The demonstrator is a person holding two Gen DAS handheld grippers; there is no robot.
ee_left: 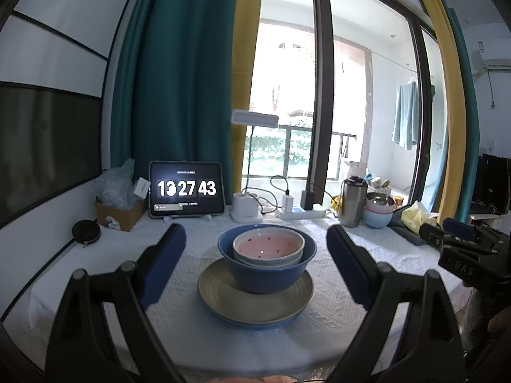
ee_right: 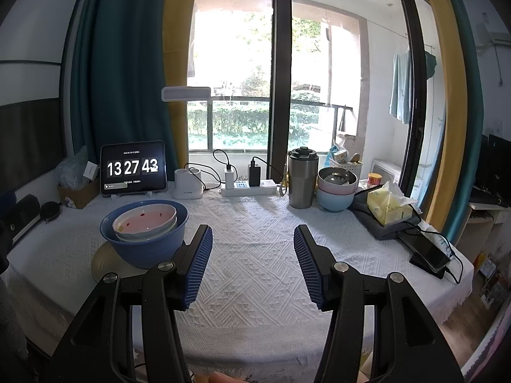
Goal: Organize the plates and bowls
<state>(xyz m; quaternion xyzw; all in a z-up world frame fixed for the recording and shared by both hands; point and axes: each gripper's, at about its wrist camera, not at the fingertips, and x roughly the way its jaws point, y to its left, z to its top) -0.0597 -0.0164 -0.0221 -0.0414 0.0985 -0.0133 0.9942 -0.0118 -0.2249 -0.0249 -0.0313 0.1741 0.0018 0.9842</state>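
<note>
We hold both claws apart and empty, the left gripper framing the nested bowls on the plate at twelve o'clock, the right gripper seeing them at ten o'clock, apparently stacked to save space.

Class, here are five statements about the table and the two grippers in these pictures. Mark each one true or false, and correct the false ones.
1. The pink bowl sits inside the blue bowl. True.
2. The blue bowl stands on the bare tablecloth. False: it stands on the beige plate.
3. The left gripper is open, with nothing pressed between its pads. True.
4. The right gripper grips the steel tumbler. False: it is open and empty; the steel tumbler stands at the back of the table.
5. Beside the tumbler, a steel bowl tops a stack of bowls. True.
</note>
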